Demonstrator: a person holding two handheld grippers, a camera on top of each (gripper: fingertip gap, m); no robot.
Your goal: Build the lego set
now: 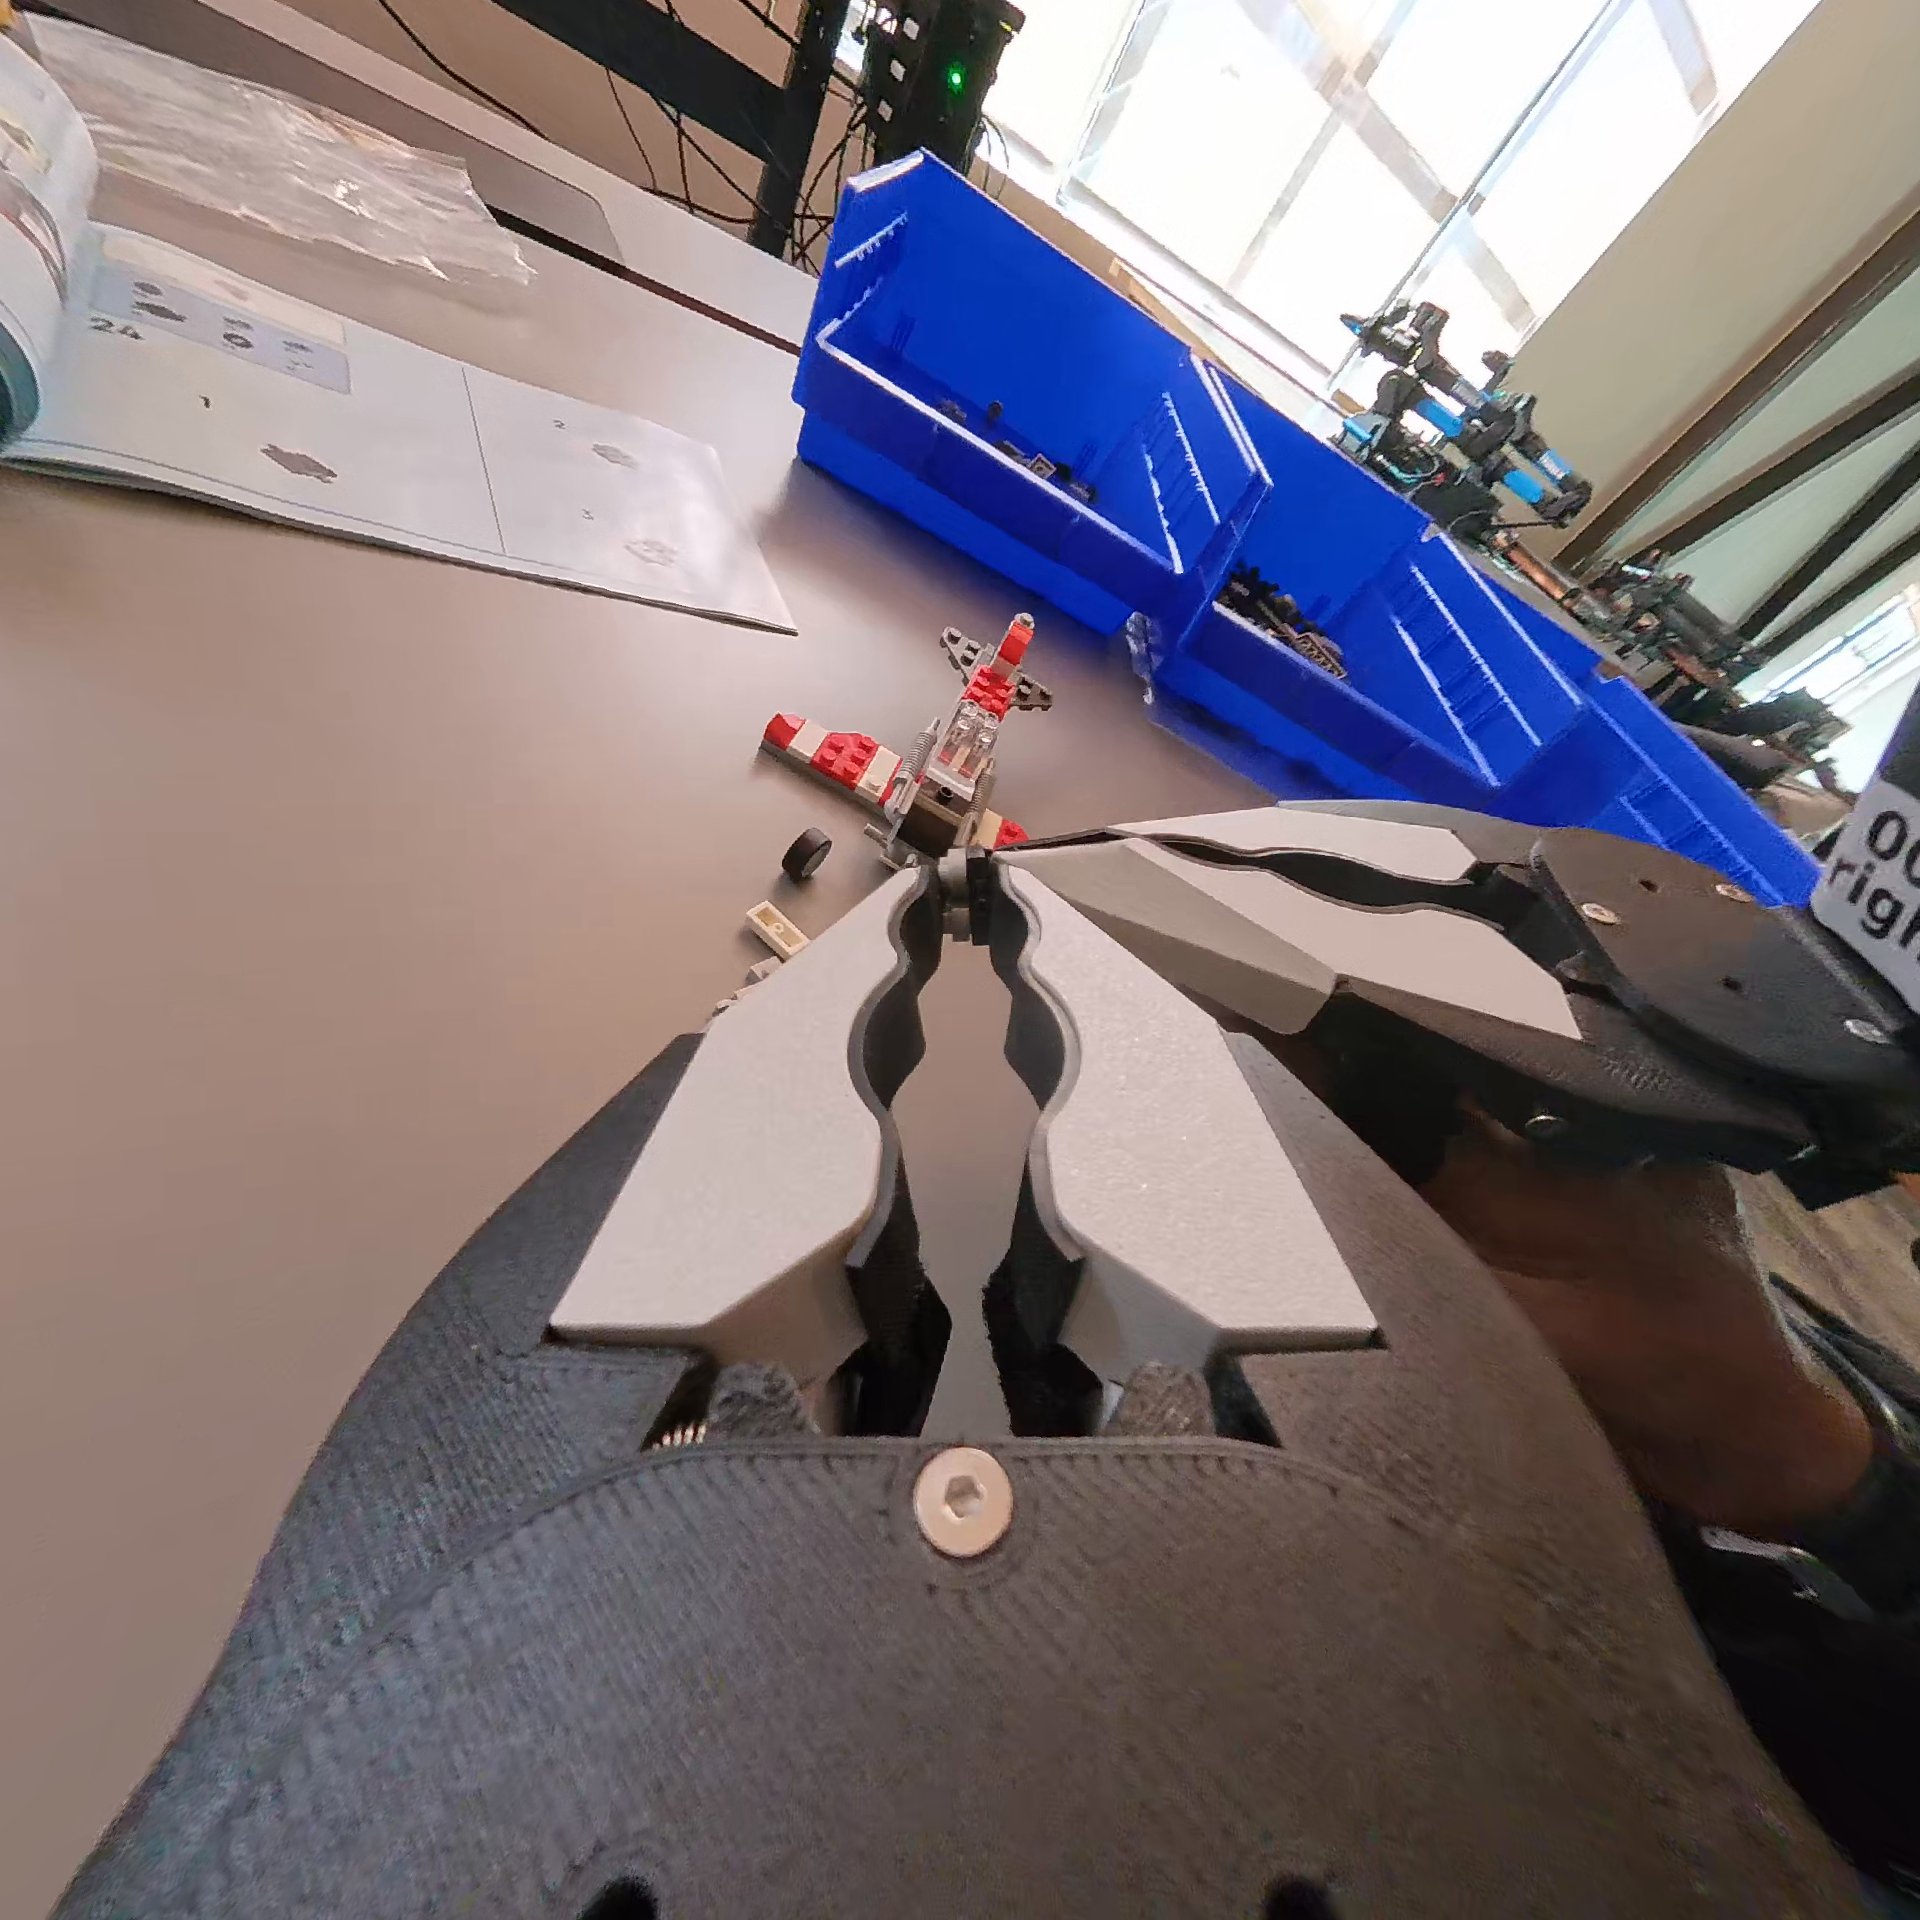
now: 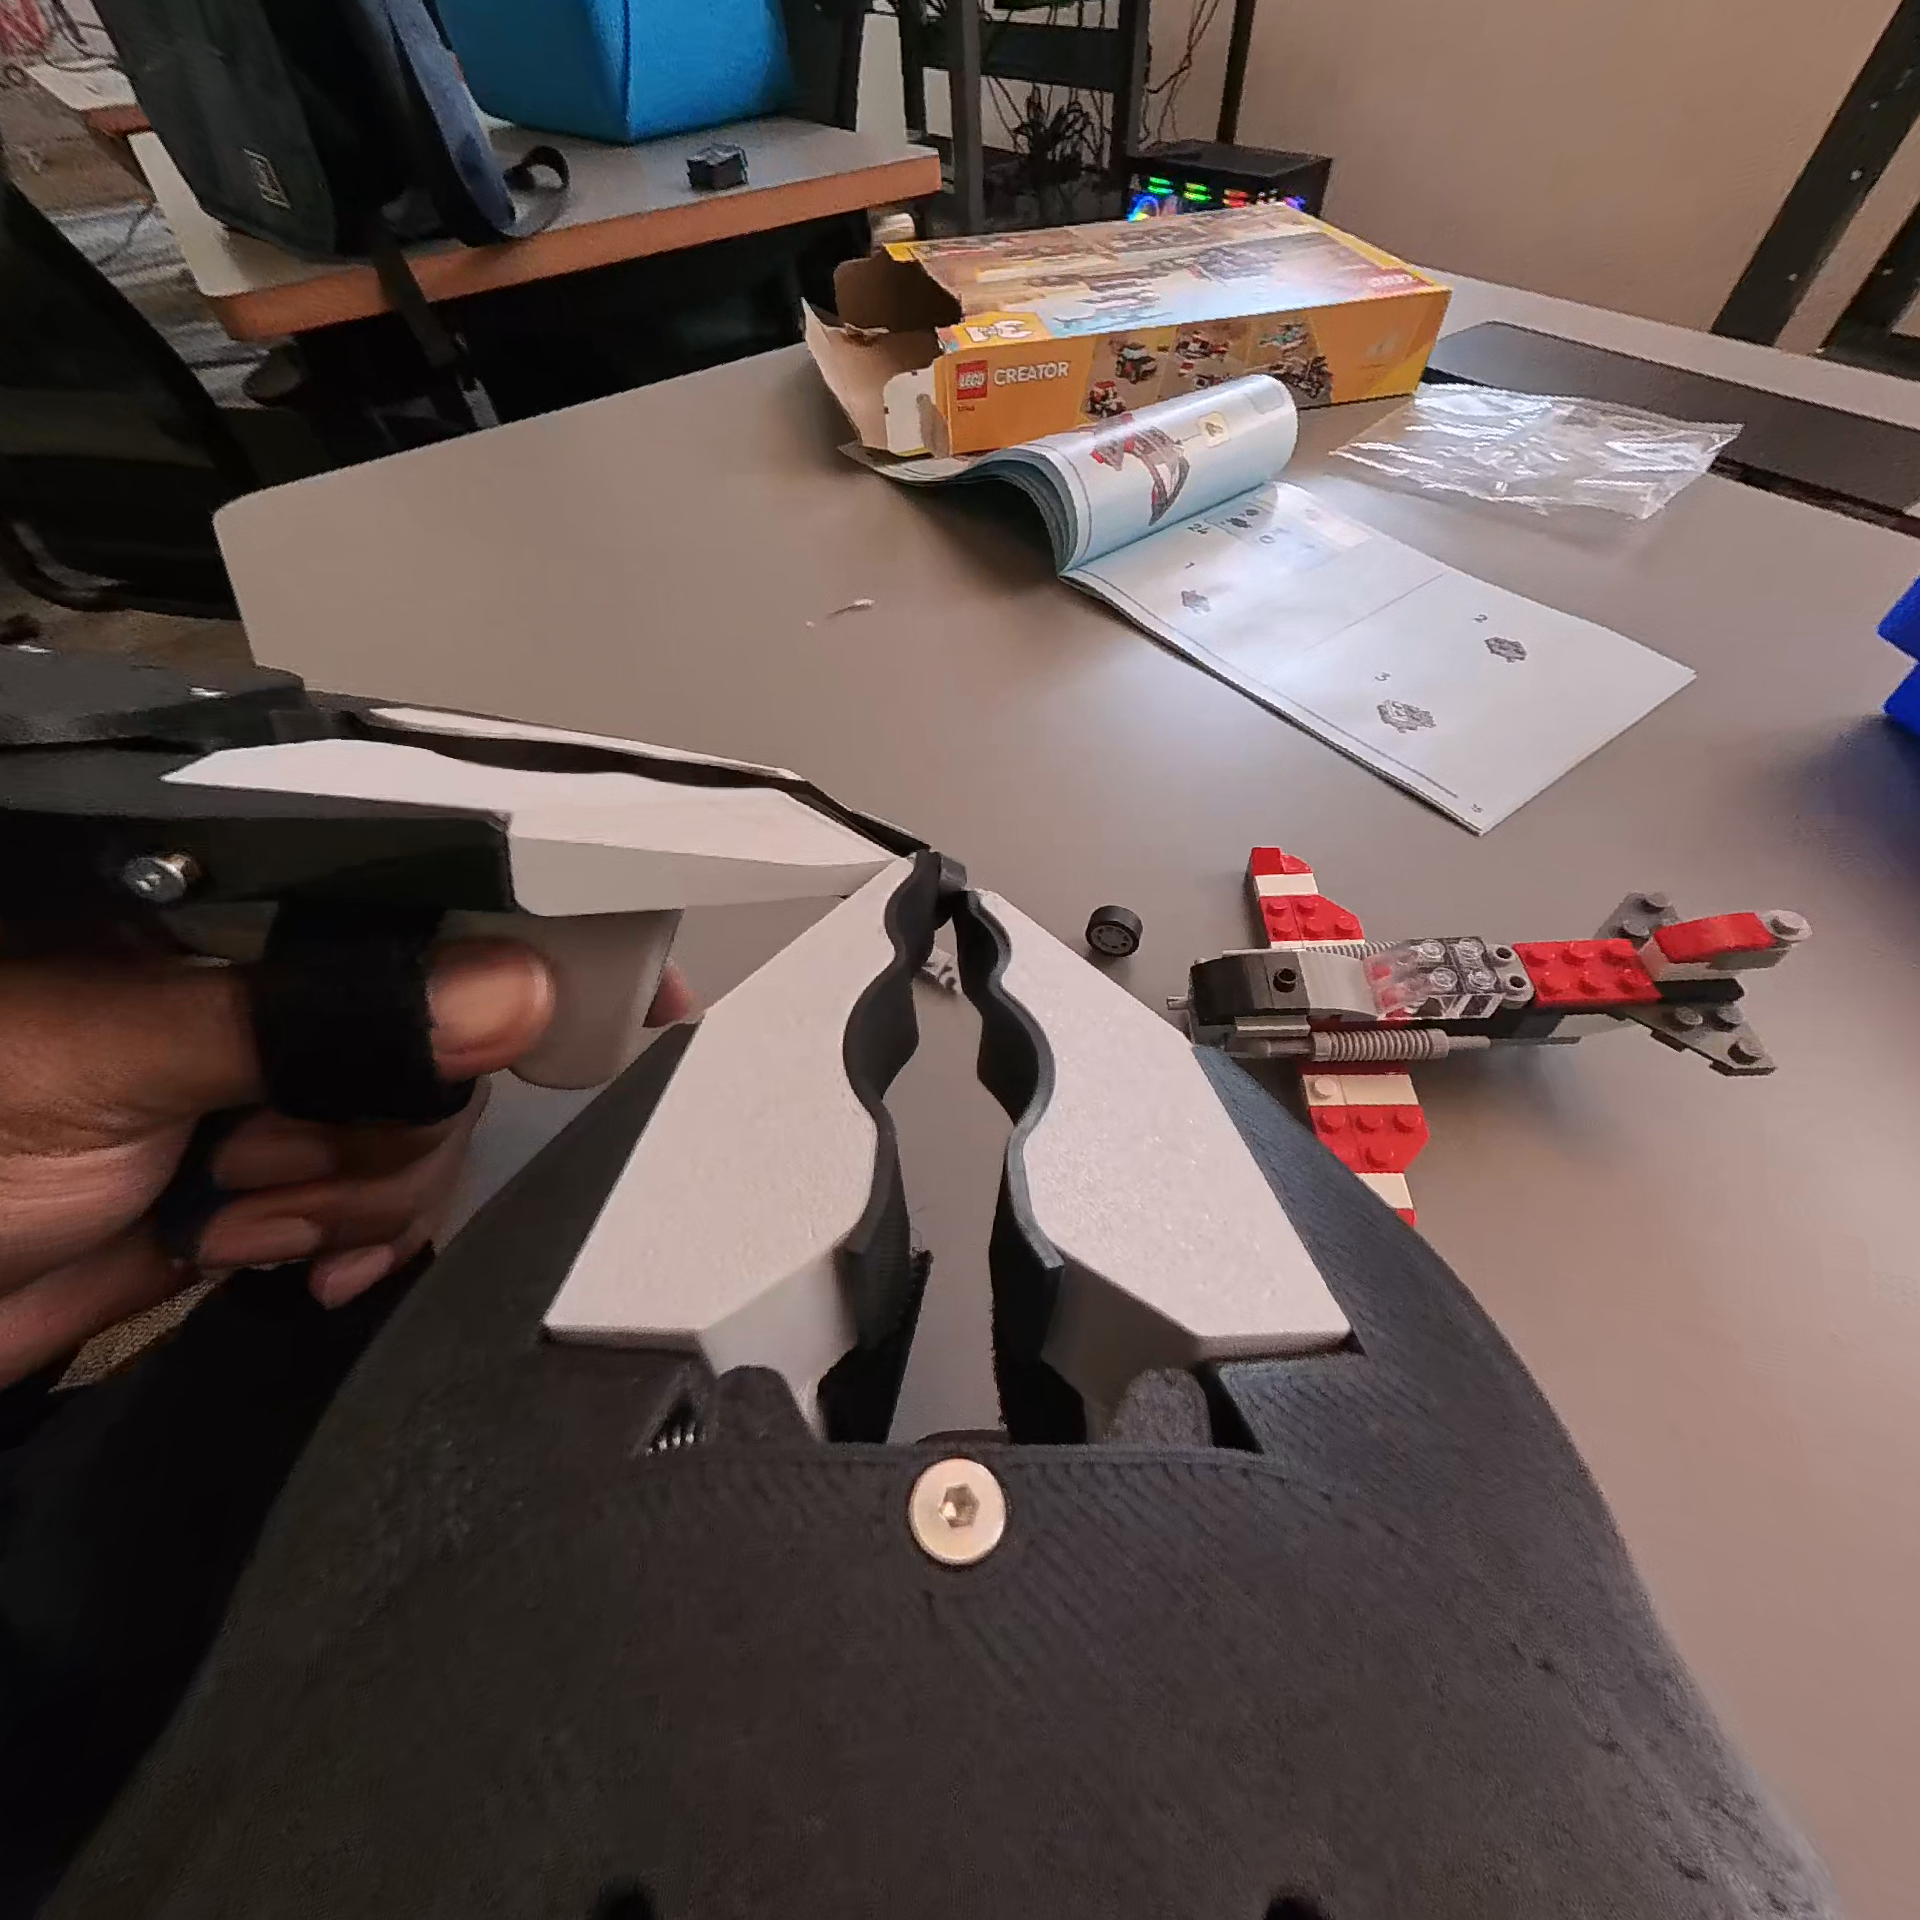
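- Grippers meet tip to tip above the grey worktop (image 2: 623, 540): the left gripper (image 1: 962, 902) pinches a small grey-and-black lego piece (image 1: 964, 896) at its fingertips, and the right gripper (image 2: 943, 885) closes its tips on the same small dark piece (image 2: 948, 873) from the other side.
- Just beyond the tips lies the partly built lego plane (image 2: 1475, 997), red and white wings, grey body, clear cockpit bricks, resting flat on the worktop.
- A loose black wheel (image 1: 807, 854) sits just beside the plane's nose, and a small cream plate (image 1: 777, 923) lies near it.
- An open instruction booklet (image 2: 1340, 634) lies farther back, with the yellow lego box (image 2: 1164, 322) behind it, flap torn open, and a clear plastic bag (image 2: 1538, 452) beside them.
- Blue parts bins (image 1: 1174, 488) stand in a row past the plane, small dark pieces inside.
- A hand (image 2: 208, 1101) holds the left gripper, a black strap over one finger.
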